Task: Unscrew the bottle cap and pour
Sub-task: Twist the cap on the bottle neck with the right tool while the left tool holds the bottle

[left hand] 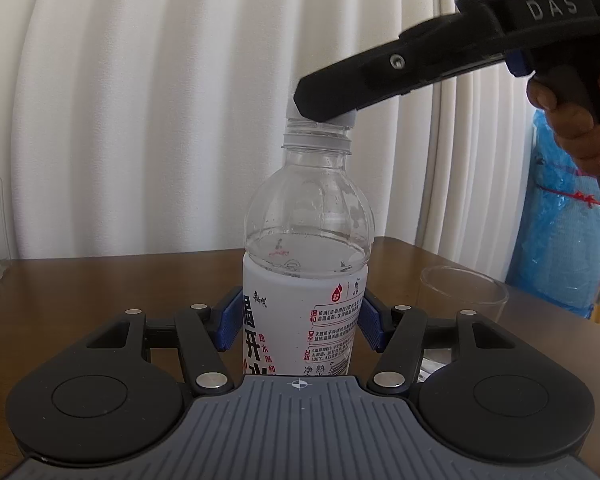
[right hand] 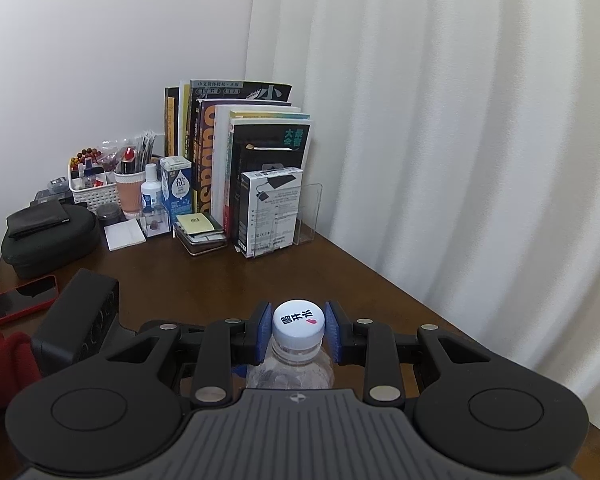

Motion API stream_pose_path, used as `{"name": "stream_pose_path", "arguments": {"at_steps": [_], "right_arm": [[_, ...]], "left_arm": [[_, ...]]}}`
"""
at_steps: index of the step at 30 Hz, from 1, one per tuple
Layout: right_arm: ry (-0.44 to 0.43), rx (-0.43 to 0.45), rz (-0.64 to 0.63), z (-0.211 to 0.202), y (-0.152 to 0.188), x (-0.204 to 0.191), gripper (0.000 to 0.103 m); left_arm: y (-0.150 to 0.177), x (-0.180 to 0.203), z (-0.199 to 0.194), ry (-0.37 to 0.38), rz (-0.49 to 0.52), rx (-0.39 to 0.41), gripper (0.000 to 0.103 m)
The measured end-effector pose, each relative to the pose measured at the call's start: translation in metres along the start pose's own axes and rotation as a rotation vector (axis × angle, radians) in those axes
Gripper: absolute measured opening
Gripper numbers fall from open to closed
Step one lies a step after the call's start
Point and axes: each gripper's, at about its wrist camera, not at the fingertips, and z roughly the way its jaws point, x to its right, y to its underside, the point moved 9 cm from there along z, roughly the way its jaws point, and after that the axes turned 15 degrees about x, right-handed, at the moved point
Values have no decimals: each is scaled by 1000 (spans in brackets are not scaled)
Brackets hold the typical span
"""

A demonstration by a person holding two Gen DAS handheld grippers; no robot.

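Now we are unscrewing: left gripper (left hand: 300, 320) clamping the bottle (left hand: 306, 240), right gripper (right hand: 298, 330) pinching the cap (right hand: 299, 322), twisting next; glass (left hand: 462, 300) waiting near the table's right edge.

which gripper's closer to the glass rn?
Left. The left gripper clamps the bottle body low, with the glass standing just to its right on the table. The right gripper is up at the cap, above the glass.

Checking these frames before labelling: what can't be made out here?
- Left wrist view: the cap is mostly covered by the right hand-held gripper; thread engagement unclear.
- Left wrist view: the glass base is hidden behind the left hand-held gripper.
- Right wrist view: the bottle body is cut off by the gripper housing.
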Motion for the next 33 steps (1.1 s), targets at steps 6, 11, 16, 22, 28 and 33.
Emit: {"name": "stream_pose_path", "arguments": {"at_steps": [6,11,16,22,28,33], "right_arm": [[-2,8,6,0,2,1,32],[-5,8,2,3,2,0,33],[-6,13,14,3,2,1,33],[-3,22,16,7,3,2,33],[-5,32,24,6,3,2,33],[0,31,19,5,4,1,34]], "left_arm": [[1,-1,-1,5,0,1,59],[1,-14,-2,28,-1,2,59],[1,-6,-2,15,2,1,59],[0,-7,-1,16,0,1,59],[0,-6,-1,14,-1,0,59],[-1,-5,-1,13,-2,0,60]]}}
